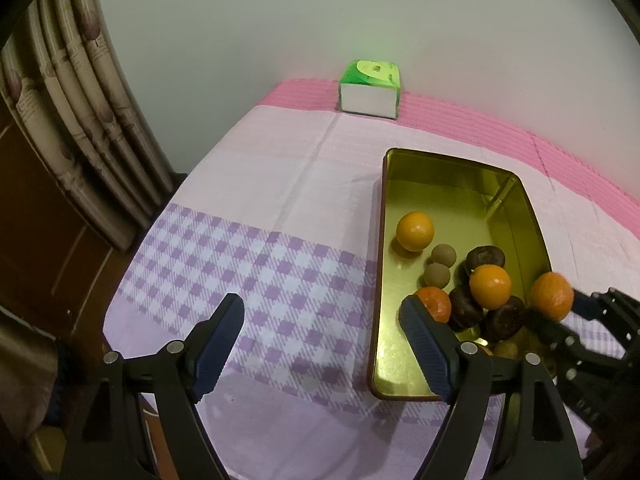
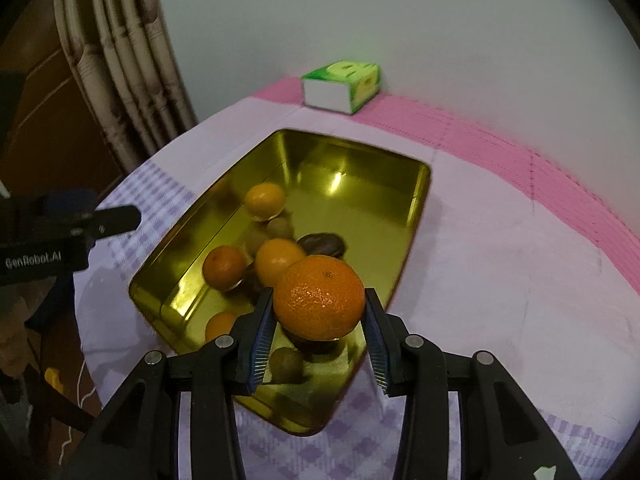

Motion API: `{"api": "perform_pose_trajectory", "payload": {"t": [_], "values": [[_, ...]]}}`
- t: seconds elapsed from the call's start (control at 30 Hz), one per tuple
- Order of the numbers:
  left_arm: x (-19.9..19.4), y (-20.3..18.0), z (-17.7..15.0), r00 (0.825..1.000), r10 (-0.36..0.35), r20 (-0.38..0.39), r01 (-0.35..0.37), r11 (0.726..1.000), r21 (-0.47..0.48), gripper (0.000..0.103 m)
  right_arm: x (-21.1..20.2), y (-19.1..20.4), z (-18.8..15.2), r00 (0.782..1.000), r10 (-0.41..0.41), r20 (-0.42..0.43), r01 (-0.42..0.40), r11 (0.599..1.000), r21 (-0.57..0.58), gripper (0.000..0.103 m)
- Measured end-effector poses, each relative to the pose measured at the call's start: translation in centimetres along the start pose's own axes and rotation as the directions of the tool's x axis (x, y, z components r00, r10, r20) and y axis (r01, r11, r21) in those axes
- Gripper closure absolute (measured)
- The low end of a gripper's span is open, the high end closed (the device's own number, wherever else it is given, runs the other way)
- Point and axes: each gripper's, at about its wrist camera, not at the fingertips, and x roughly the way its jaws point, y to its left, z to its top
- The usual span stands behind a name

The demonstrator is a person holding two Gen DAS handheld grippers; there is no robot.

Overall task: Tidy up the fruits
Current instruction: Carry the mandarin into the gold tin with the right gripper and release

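Ribbed right hand-held gripper [image 2: 319,310] | clamps dimpled round orange [image 2: 320,298] | glossy gold tin [image 2: 416,216]

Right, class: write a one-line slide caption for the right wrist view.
Right gripper holds a mandarin orange above a gold tin tray of mixed fruit.

A tin [image 2: 416,200] sat on the cloth-covered table [image 2: 500,280], centre of the right wrist frame, lower right of the left wrist frame. Inside it lay several fruits [image 1: 460,280], bunched toward the near end, one [image 1: 415,231] apart and farther back. A mandarin [image 2: 320,298] hung between the right gripper [image 2: 320,312] pads, over the tin's near end. Behind the tin, by the wall, stood a tissue box [image 1: 369,90]. The left gripper [image 1: 322,320] stood over the cloth left of the tin, a curtain [image 1: 72,100] at upper left.
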Motion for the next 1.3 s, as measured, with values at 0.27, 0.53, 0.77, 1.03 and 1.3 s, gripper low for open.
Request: {"api": "perform_pose_trajectory", "payload": {"t": [0.27,0.53,0.77,1.03,1.3], "values": [[0.2,-0.1,-0.2,1.000,0.002,-0.008,-0.002,1.000,0.004,0.022,1.7,0.9,-0.5,0.999,0.016,-0.044,-0.017,1.000,-0.017,0.064],[0.4,-0.3,-0.3,1.000,0.004,-0.017,-0.004,1.000,0.013,0.022,2.6,1.2,-0.2,0.999,0.006,-0.040,-0.007,1.000,-0.026,0.064],[0.6,-0.6,-0.5,1.000,0.007,-0.023,-0.006,1.000,0.027,0.022,3.3,1.4,0.4,0.999,-0.009,-0.033,0.009,1.000,-0.027,0.064],[0.7,-0.8,-0.6,1.000,0.007,-0.026,-0.006,0.999,0.032,0.022,3.6,1.3,0.7,0.999,-0.001,-0.040,0.000,1.000,-0.025,0.063],[0.7,-1.1,-0.7,1.000,0.005,-0.027,-0.003,0.999,0.049,0.022,3.4,1.4,0.5,0.999,0.011,-0.039,-0.011,1.000,0.001,0.057]]}}
